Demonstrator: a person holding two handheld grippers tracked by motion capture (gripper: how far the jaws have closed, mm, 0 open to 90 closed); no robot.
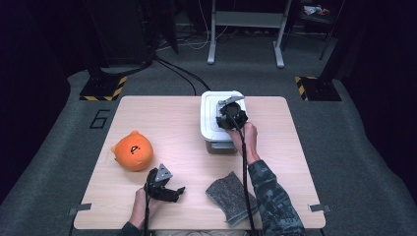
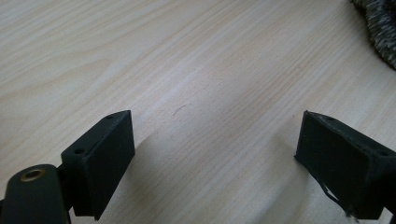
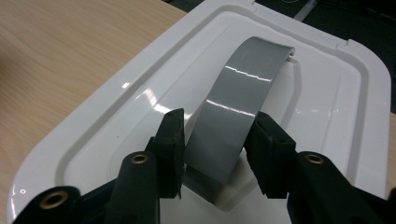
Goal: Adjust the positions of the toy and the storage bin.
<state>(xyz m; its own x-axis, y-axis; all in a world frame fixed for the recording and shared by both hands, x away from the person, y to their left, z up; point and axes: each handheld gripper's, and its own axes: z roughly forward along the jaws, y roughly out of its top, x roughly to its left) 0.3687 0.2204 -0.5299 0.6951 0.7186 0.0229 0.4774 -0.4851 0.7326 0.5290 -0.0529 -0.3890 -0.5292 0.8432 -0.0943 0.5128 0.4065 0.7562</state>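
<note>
A white lidded box (image 1: 209, 118) stands at the back middle of the wooden table (image 1: 162, 123). In the right gripper view a glossy grey handle (image 3: 243, 88) arches up from the white lid (image 3: 140, 116). My right gripper (image 3: 219, 121) has one black jaw on each side of that handle and is shut on it; from the high view it (image 1: 230, 114) sits on top of the box. My left gripper (image 1: 178, 193) hovers low near the front left, open, with bare wood between its jaws (image 2: 217, 126).
An orange round plush (image 1: 133, 151) lies at the left of the table. A folded grey-brown cloth (image 1: 231, 194) lies near the front edge, right of my left gripper, its corner visible (image 2: 380, 28). Dark floor, cables and a stand lie beyond.
</note>
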